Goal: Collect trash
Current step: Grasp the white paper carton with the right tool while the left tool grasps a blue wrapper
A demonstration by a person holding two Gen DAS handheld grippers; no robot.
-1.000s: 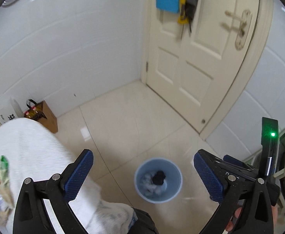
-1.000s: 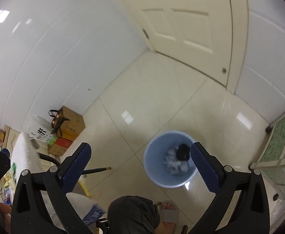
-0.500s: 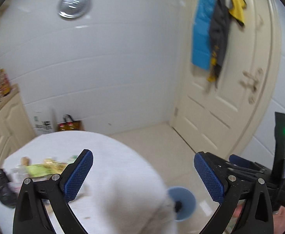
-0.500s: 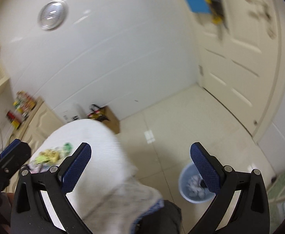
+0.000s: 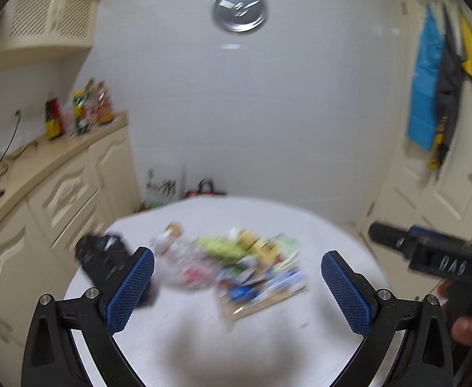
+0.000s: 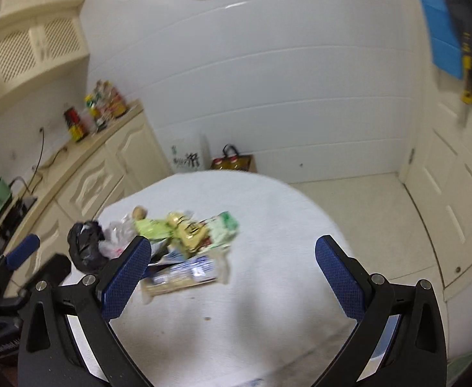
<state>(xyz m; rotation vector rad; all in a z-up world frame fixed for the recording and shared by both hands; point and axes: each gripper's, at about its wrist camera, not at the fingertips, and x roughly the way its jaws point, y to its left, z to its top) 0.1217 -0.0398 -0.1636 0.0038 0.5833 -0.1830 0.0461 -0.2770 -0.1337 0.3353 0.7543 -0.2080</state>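
A pile of trash lies on a round table with a white cloth: green and yellow wrappers, a blue-and-white packet, clear plastic and a black plastic bag. The pile also shows in the right wrist view, with the black bag at its left. My left gripper is open and empty above the near side of the pile. My right gripper is open and empty, right of the pile over the cloth. The blue bin is out of view.
Cream cabinets with a counter holding bottles run along the left. A paper bag stands on the floor beyond the table. A white door with hanging clothes is at the right. The right gripper's body shows at the left view's right edge.
Both grippers have swung up from the blue bin on the floor to the table. The trash pile now sits between the fingers of each view. Both stay open.
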